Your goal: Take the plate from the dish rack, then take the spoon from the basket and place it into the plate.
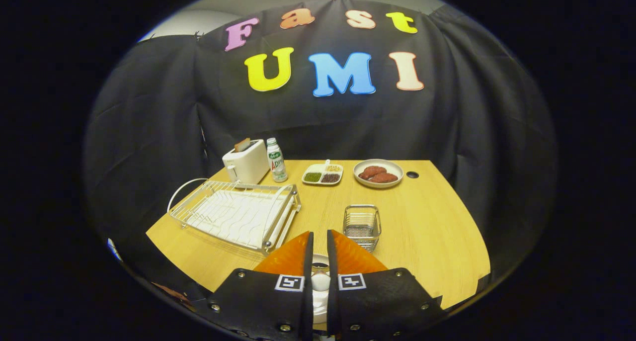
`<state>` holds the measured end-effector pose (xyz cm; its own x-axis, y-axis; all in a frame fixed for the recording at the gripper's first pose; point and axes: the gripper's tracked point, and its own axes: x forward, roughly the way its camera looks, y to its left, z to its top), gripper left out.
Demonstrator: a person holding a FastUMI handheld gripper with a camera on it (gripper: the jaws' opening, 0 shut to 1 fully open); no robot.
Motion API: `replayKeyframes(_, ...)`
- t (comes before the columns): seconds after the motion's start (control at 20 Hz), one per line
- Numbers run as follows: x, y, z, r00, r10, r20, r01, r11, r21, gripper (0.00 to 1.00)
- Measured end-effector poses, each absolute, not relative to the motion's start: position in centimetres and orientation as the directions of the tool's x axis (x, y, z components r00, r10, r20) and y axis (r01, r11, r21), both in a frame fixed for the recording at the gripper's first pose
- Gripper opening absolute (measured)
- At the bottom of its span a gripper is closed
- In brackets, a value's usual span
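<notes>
Gripper view: gripper [320, 231], fingers drawn nearly together. A pale item, likely the spoon [320, 282], sits in the slot between them; whether it is pinched cannot be told. Plate [319, 308] lies directly beneath. Dish rack [238, 213] is ahead-left, basket [362, 225] just ahead-right.

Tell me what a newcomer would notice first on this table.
The gripper in the foreground, its fingers nearly closed, with something white, likely a plate, glimpsed in the narrow gap between them. Just ahead on the left sits a white wire dish rack with no dishes in it, and on the right a small wire basket. Beyond them, by the booth wall, stand a white toaster, a bottle, a divided condiment dish and a plate of red-brown patties.
</notes>
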<state>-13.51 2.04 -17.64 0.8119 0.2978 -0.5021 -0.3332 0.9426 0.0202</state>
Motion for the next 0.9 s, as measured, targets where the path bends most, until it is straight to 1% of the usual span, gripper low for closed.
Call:
replayKeyframes(0.3, -13.4, 5.1, -21.7, 0.74, 0.336, -0.582, -0.423, 0.906, -0.015, 0.1)
replayKeyframes(0.65, -12.4, 8.5, -24.3, 0.687, 0.376, -0.622, -0.514, 0.856, -0.049, 0.11)
replayKeyframes(0.8, -12.1, 9.0, -24.2, 0.689, 0.385, -0.614, -0.536, 0.841, -0.074, 0.11)
replayKeyframes(0.85, -12.0, 8.9, -24.2, 0.691, 0.377, -0.617, -0.534, 0.841, -0.084, 0.13)
replayKeyframes(0.9, -11.9, 8.7, -24.3, 0.697, 0.362, -0.619, -0.524, 0.846, -0.095, 0.13)
